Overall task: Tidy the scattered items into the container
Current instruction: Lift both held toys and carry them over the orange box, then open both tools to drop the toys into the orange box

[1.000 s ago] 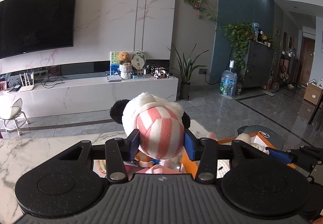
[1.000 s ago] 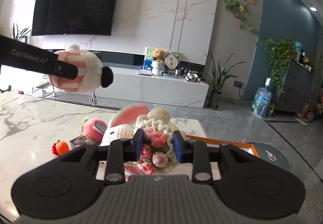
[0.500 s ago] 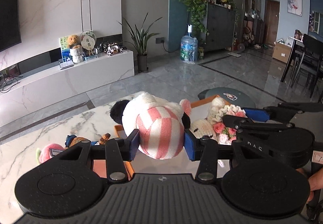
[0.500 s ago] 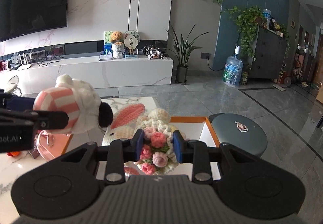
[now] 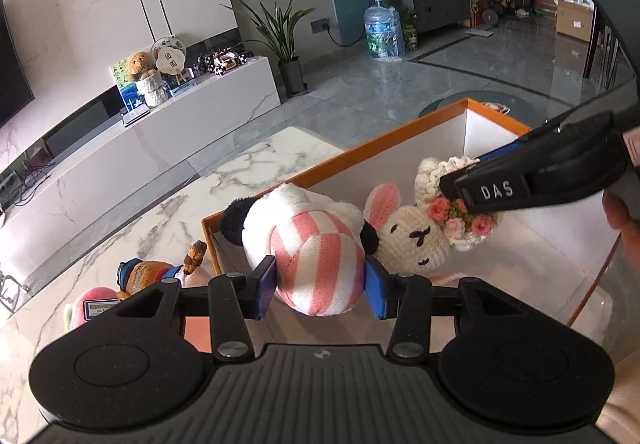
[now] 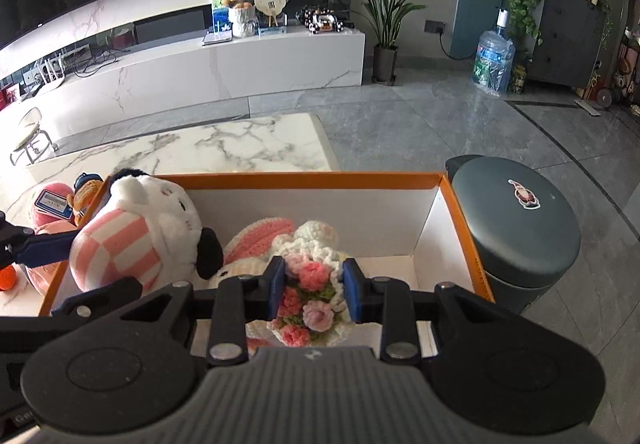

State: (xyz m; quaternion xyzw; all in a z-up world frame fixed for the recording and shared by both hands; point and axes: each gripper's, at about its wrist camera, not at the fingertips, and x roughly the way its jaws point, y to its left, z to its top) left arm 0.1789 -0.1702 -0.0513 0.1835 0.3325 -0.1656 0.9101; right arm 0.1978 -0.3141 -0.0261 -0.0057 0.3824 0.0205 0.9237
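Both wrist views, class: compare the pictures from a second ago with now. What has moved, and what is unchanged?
Both grippers swung right from the marble table and tilted down over the orange-rimmed box. The left gripper carried the pink-striped plush there, the right gripper the crocheted bunny. Nothing was let go: both jaws stay clamped. The small toys left of the box stayed on the table.
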